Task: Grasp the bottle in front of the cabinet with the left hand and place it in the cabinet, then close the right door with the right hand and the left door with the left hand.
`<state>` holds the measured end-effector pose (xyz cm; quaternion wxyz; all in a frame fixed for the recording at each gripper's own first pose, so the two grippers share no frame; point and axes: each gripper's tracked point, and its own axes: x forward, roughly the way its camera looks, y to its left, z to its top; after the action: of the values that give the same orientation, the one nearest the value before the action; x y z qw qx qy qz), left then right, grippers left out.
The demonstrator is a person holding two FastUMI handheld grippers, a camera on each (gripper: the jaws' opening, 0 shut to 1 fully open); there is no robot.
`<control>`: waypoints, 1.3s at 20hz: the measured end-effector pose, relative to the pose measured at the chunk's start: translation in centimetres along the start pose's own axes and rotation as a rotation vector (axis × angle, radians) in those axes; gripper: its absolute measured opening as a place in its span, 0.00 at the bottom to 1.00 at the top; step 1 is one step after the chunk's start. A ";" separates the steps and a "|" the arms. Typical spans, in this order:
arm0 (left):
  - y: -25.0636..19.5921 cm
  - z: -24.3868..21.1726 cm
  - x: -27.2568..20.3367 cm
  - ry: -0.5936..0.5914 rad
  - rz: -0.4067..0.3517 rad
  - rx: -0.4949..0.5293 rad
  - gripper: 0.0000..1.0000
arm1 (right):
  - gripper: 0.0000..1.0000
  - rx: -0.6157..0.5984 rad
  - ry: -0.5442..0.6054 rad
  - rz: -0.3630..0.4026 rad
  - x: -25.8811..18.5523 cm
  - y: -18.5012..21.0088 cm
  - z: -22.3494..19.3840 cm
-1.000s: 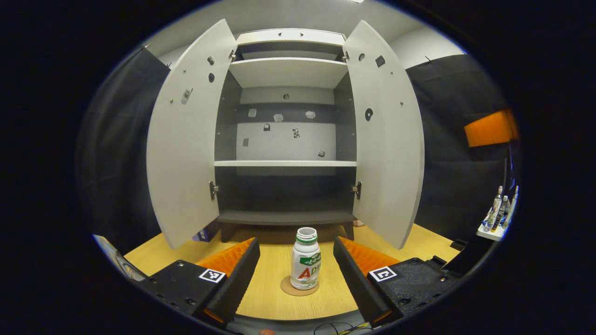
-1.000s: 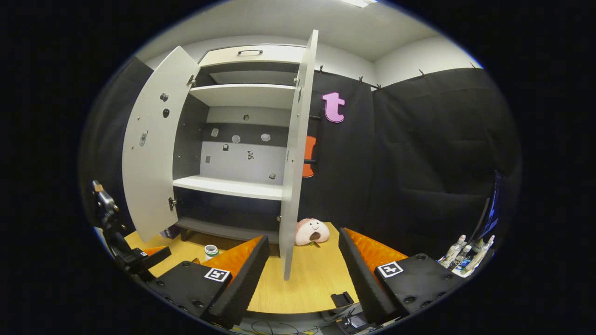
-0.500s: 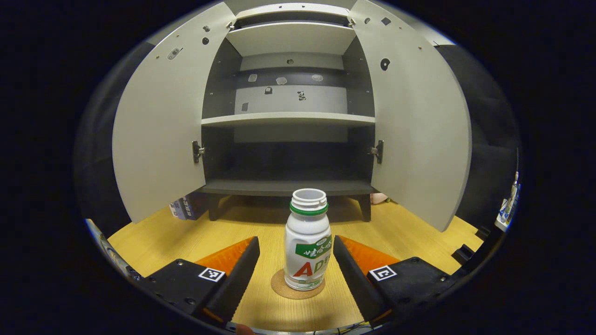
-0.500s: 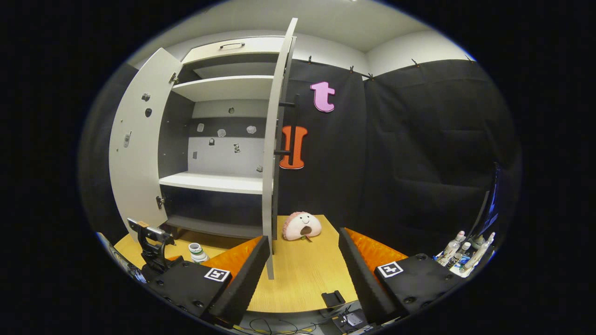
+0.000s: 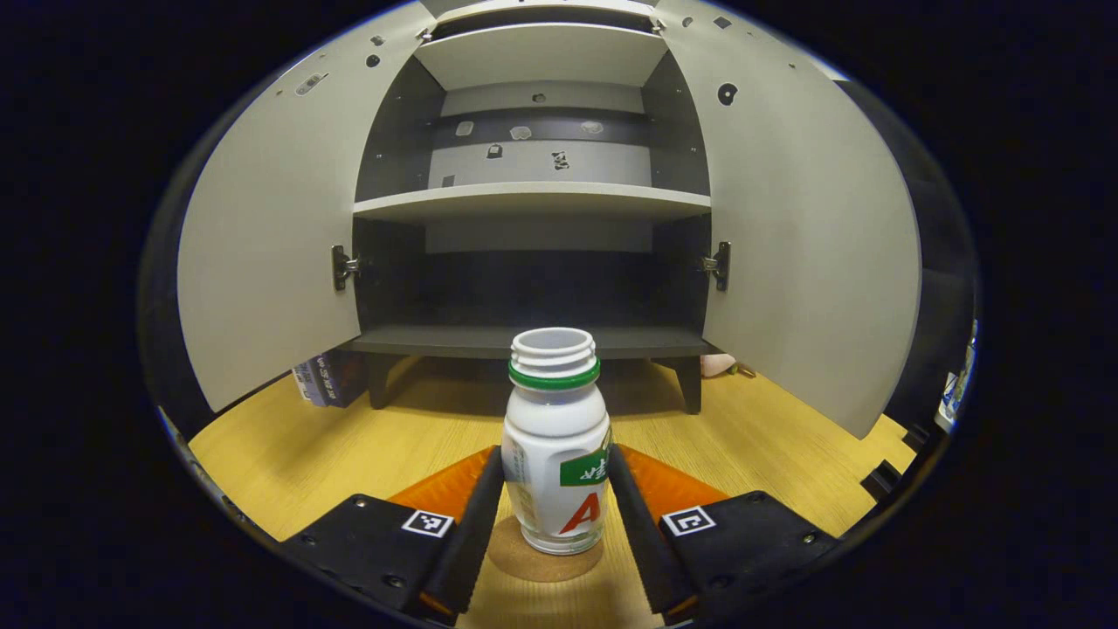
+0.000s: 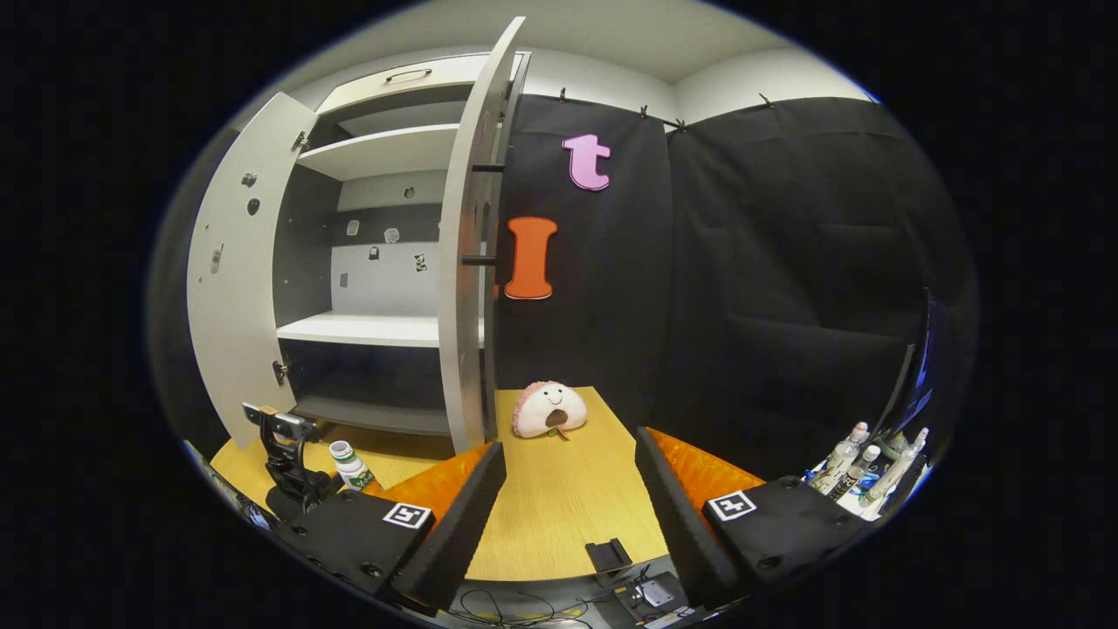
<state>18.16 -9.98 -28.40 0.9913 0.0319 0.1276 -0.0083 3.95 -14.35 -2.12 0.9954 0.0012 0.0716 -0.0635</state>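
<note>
Bottle-wise, the white plastic bottle with green collar (image 5: 557,454) sits on a round cork coaster (image 5: 537,559) at 6 o'clock of the open grey cabinet (image 5: 533,201), on the wooden counter (image 5: 349,437). Left gripper (image 5: 555,515) jaws hug its sides, looks clamped for lifting; right gripper (image 6: 568,489) jaws gape, waiting for the right door (image 6: 463,262).

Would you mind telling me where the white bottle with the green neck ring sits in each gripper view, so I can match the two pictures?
Left gripper view: the bottle stands low in the centre on a round coaster, between the left gripper fingers.
Right gripper view: the bottle is small at the lower left, on the wooden floor before the cabinet.
Shared landmark: the cabinet's white middle shelf.
</note>
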 end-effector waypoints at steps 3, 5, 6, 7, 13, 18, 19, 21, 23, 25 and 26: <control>0.0 2.3 -0.8 -0.012 -0.014 0.017 0.71 | 0.99 0.006 -0.011 0.005 0.1 -0.5 0.0; -0.1 4.4 -1.7 -0.026 -0.029 0.032 0.71 | 0.99 0.010 -0.019 0.013 0.4 -0.4 -0.1; -0.1 5.5 -2.1 -0.030 -0.034 0.035 0.71 | 0.99 0.014 -0.016 0.022 0.5 -0.4 -0.5; -0.1 6.5 -2.6 -0.023 -0.041 0.038 0.71 | 0.99 0.023 -0.013 0.031 0.6 -0.3 -0.8; 1.3 16.0 -5.5 -0.101 -0.056 0.063 0.71 | 0.98 0.076 -0.018 0.076 1.3 0.2 -1.3; 2.6 24.0 -5.8 -0.160 -0.071 0.047 0.70 | 0.98 0.073 -0.026 0.095 1.6 0.6 -1.1; 2.9 25.4 -5.3 -0.157 -0.077 0.052 0.71 | 0.99 0.071 -0.025 0.099 1.6 0.6 -1.1; 3.2 28.4 -4.4 -0.170 -0.089 0.054 0.71 | 0.99 0.071 -0.020 0.104 1.7 0.6 -1.2; 3.6 31.2 -3.0 -0.188 -0.097 0.070 0.71 | 0.99 0.078 -0.014 0.100 2.0 0.7 -1.3; 3.9 33.7 -1.4 -0.206 -0.100 0.086 0.71 | 0.99 0.083 -0.016 0.094 2.1 0.5 -1.0; 4.0 34.8 -0.5 -0.212 -0.104 0.092 0.71 | 0.99 0.081 -0.018 0.089 2.2 0.4 -0.9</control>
<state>26.57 -8.24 5.61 0.9949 0.0697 0.0230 -0.0689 6.02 -14.18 -3.30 0.9970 0.0443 0.0599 -0.0220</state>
